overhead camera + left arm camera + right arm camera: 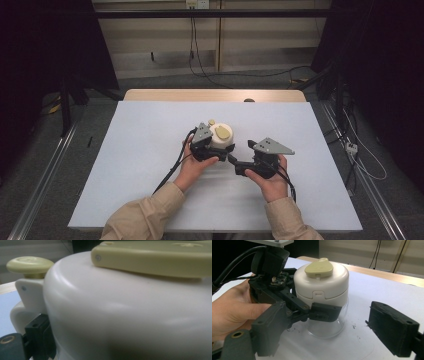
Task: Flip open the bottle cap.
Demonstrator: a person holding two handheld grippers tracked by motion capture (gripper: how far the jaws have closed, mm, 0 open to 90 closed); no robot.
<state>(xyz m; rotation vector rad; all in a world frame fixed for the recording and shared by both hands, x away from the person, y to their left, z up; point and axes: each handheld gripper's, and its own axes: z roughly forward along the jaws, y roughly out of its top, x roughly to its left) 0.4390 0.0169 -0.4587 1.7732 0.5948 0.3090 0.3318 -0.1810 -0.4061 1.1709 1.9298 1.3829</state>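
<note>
— Where's the thing you're working on?

— It's a squat round container with a clear glass base and a white plastic domed lid (221,136), standing upright on the pale blue table sheet (140,150), about mid-table and just ahead of my hands. A flat cream-yellow teardrop-shaped handle (319,267) lies on top of the lid, and a small cream round knob (29,265) sits on a white bracket at its side.

— What has your left gripper (210,147) got?

— It's against the container's left flank. From the right gripper view, one of its black jaws (324,311) lies across the front, right at the seam where the white lid meets the glass. The other jaw is hidden behind the body, so I can't tell whether I'm truly clamping it. My left gripper view is pressed so close that the white lid wall nearly covers it, with one black jaw at the lower left corner.

— And your right gripper (245,161)?

— Its jaws stand wide apart with nothing between them. It sits just to the right of the container, not touching it, its jaws aimed toward the container and the left gripper.

— How's the container sitting?

— Upright, lid on, glass base flat on the sheet.
</note>
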